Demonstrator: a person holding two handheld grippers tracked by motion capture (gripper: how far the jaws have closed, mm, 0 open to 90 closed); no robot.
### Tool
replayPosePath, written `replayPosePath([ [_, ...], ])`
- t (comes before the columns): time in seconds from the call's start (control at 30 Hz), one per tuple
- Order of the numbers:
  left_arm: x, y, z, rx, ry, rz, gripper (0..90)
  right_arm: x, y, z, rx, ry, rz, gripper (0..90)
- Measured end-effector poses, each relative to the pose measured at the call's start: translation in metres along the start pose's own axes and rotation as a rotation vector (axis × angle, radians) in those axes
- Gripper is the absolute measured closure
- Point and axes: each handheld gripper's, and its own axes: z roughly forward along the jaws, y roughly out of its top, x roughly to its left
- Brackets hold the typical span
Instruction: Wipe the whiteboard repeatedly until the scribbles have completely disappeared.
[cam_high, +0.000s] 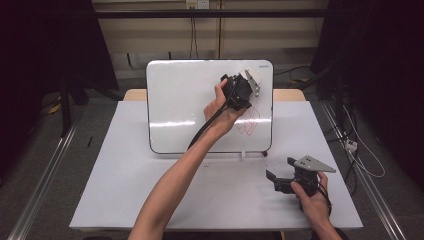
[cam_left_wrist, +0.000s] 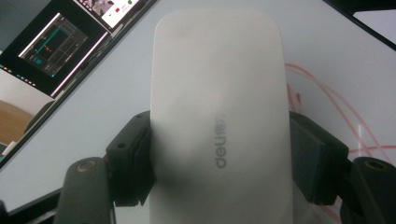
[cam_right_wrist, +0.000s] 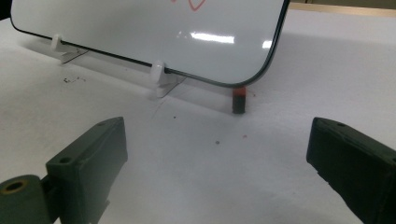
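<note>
A white whiteboard (cam_high: 180, 100) stands tilted on the table, with red scribbles (cam_high: 250, 122) on its right side. My left gripper (cam_high: 245, 85) is up at the board's top right, shut on a white eraser (cam_high: 251, 77). In the left gripper view the eraser (cam_left_wrist: 219, 107) sits squeezed between both black pads (cam_left_wrist: 133, 158), flat against the board, with red lines (cam_left_wrist: 327, 107) just to its right. My right gripper (cam_high: 273, 181) rests low at the table's front right, open. In the right gripper view its jaws (cam_right_wrist: 217, 163) stand wide apart with nothing between them, facing the board's lower edge (cam_right_wrist: 140, 32).
The white table (cam_high: 150, 190) carries the board on small white clip feet (cam_right_wrist: 161, 77). A small red and black piece (cam_right_wrist: 239, 100) lies by the board's lower right corner. Dark curtains and floor rails flank the table, and cables trail on the floor at the right.
</note>
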Motion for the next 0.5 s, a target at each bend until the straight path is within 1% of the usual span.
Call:
replayPosePath([
  [0.1, -0.007, -0.003, 0.000, -0.007, -0.003, 0.009, 31.2, 0.000, 0.000, 0.000, 0.004, -0.002, -0.002, 5.1],
  [0.17, -0.012, -0.004, -0.001, -0.010, -0.001, 0.025, 31.2, 0.001, 0.000, 0.000, -0.002, 0.001, 0.003, 5.1],
  [0.23, -0.014, -0.004, -0.002, -0.005, 0.006, 0.030, 31.2, 0.000, 0.000, 0.000, 0.001, -0.001, 0.000, 5.1],
  [0.33, -0.014, -0.004, -0.003, -0.001, 0.003, 0.034, 31.2, 0.001, 0.000, 0.000, 0.005, 0.002, -0.002, 5.1],
  [0.37, -0.015, -0.004, -0.003, 0.001, 0.003, 0.029, 31.2, 0.001, 0.000, 0.000, 0.005, 0.002, -0.002, 5.1],
  [0.43, -0.020, -0.005, -0.003, 0.005, -0.003, 0.046, 31.2, 0.001, 0.000, 0.001, 0.003, 0.001, 0.002, 5.0],
  [0.5, -0.025, -0.008, -0.004, -0.004, -0.009, 0.051, 31.2, 0.001, 0.000, 0.000, 0.004, 0.001, 0.003, 5.1],
])
